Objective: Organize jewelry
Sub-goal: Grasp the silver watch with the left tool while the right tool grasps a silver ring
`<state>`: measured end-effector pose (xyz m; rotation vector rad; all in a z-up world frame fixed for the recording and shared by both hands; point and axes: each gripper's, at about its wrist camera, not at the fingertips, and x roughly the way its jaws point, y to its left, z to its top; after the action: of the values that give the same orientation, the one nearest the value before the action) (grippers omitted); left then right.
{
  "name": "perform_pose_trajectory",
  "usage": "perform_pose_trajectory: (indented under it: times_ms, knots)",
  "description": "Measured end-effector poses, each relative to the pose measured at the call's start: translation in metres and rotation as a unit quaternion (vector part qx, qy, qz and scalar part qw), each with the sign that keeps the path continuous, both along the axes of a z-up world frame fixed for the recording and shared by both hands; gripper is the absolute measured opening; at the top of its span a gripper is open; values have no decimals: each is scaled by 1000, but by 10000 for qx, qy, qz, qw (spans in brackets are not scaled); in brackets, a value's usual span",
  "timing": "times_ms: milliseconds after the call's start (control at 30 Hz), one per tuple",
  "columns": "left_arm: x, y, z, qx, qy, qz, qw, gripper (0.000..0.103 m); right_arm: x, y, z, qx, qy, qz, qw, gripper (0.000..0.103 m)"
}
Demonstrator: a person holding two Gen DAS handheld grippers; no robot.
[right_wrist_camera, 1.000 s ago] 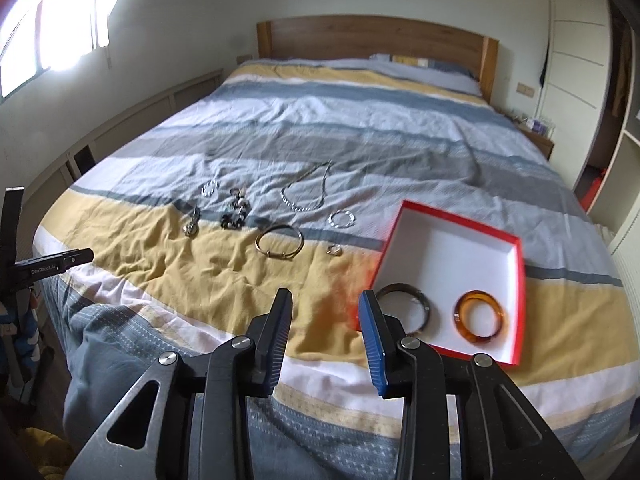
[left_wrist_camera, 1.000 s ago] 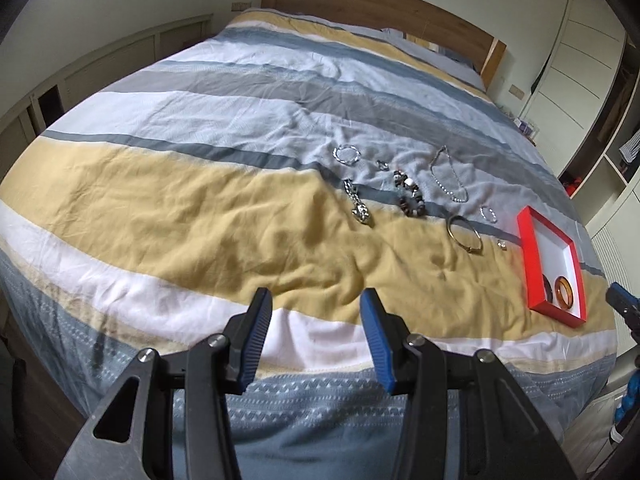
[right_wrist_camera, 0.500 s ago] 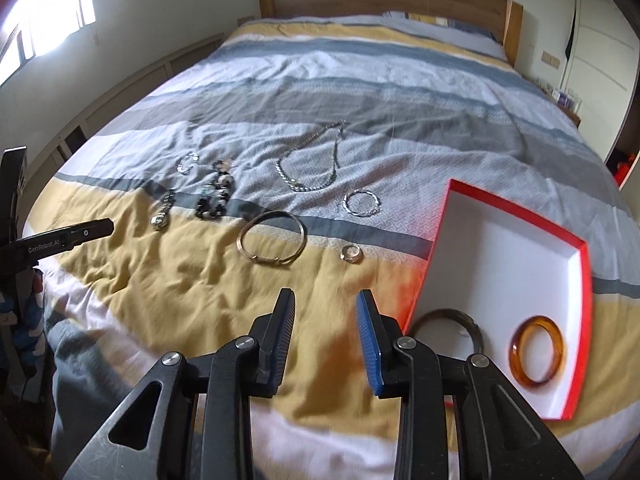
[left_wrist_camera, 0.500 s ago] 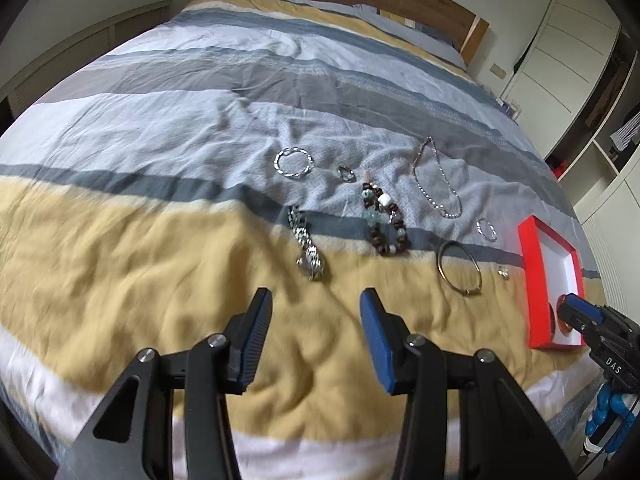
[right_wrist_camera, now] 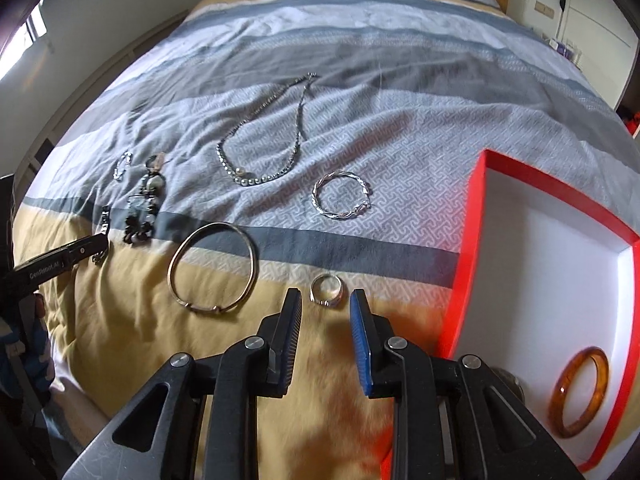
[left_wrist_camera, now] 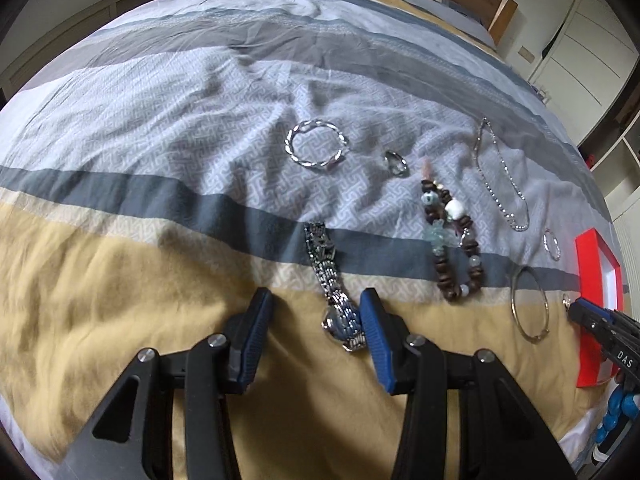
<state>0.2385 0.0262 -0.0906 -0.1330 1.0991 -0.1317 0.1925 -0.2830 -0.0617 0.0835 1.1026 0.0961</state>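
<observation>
Jewelry lies spread on a striped bedspread. My left gripper (left_wrist_camera: 316,314) hovers low and open over a silver watch (left_wrist_camera: 330,276), whose face lies just inside the right finger (left_wrist_camera: 372,320); the pads are not pressing on it. My right gripper (right_wrist_camera: 326,306) has its jaws closing, with a small silver ring (right_wrist_camera: 326,289) just ahead of the fingertips and untouched. To its right stands a red box (right_wrist_camera: 472,240) with a white inside, holding an amber bangle (right_wrist_camera: 582,392) and a dark bangle (right_wrist_camera: 508,384) mostly hidden behind the gripper.
Around the ring lie a thin metal bangle (right_wrist_camera: 212,268), a twisted silver bracelet (right_wrist_camera: 340,196), a chain necklace (right_wrist_camera: 260,152) and a beaded bracelet (left_wrist_camera: 452,240). A twisted hoop (left_wrist_camera: 316,148) and a small ring (left_wrist_camera: 396,162) lie beyond the watch. Wooden headboard at the back.
Both grippers have come down and forward toward the bedspread, the left over the watch, the right up to the small ring. The right jaws have narrowed.
</observation>
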Motion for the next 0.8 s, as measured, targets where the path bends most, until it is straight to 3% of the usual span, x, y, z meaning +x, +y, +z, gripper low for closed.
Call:
perform_pose_trajectory:
  times_ms: [167, 300, 800]
  knots:
    - [1, -3, -5, 52, -3, -37, 10000, 41, 12, 2, -13, -46, 162, 3, 9999, 22]
    - [-1, 4, -5, -30, -35, 57, 10000, 19, 12, 5, -19, -47, 184, 65, 9998, 19]
    - [-37, 15, 17, -583, -194, 98, 9981, 18, -18, 17, 2, 267, -193, 279, 9991, 18]
